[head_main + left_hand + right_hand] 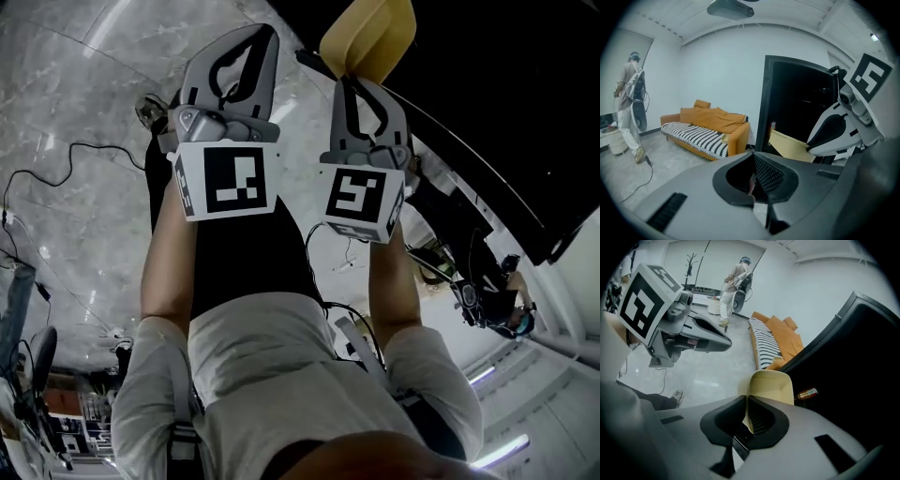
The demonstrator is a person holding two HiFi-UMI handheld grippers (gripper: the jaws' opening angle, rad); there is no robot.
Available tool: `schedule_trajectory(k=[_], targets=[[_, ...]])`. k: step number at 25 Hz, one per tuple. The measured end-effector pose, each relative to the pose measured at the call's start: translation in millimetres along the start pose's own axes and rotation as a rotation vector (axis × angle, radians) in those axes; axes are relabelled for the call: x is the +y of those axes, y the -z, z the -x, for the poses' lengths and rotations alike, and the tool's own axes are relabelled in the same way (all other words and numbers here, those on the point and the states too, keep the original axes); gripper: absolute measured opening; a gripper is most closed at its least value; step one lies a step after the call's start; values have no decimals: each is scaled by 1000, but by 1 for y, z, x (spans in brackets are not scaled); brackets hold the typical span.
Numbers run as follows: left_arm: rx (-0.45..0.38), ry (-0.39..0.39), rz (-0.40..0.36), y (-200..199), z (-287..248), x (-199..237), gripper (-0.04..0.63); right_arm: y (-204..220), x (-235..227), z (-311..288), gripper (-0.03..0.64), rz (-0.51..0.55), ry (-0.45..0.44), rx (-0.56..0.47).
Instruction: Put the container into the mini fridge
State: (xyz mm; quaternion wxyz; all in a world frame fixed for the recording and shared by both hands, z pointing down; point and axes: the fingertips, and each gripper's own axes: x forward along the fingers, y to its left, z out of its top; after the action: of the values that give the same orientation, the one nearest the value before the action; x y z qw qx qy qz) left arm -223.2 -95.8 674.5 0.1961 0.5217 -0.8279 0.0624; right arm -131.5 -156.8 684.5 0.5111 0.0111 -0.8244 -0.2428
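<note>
A pale yellow container hangs by its rim from my right gripper, which is shut on it. In the right gripper view the container sticks out past the jaws of my right gripper, just in front of the black mini fridge. The fridge's dark inside faces me, with a small bottle lying in it. My left gripper is beside the right one, shut and holding nothing. From the left gripper view I see the container and the fridge to the right.
An orange sofa with a striped cover stands against the wall left of the fridge. A person stands far off on the pale marble floor. Cables trail across the floor.
</note>
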Motion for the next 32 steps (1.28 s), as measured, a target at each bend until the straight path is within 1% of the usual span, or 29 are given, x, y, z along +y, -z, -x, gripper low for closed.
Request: schedule_trajectory(k=[4, 7, 11, 13, 15, 20, 25, 32], targets=[[26, -10, 64, 20, -13, -10, 12, 13, -6, -13, 41, 1, -18, 5], [48, 7, 110, 42, -24, -23, 12, 21, -12, -21, 41, 16, -18, 14], [98, 19, 118, 72, -36, -36, 12, 32, -19, -34, 41, 37, 1, 32], [113, 20, 119, 80, -44, -41, 12, 36, -24, -41, 41, 49, 2, 36], [111, 19, 132, 82, -54, -46, 12, 43, -31, -48, 41, 58, 8, 47], [105, 25, 198, 84, -72, -60, 12, 60, -54, -62, 41, 81, 38, 92], [131, 20, 227, 95, -94, -72, 12, 72, -77, -77, 41, 110, 64, 127], [162, 41, 201, 97, -121, -91, 12, 89, -104, -97, 42, 74, 73, 164]])
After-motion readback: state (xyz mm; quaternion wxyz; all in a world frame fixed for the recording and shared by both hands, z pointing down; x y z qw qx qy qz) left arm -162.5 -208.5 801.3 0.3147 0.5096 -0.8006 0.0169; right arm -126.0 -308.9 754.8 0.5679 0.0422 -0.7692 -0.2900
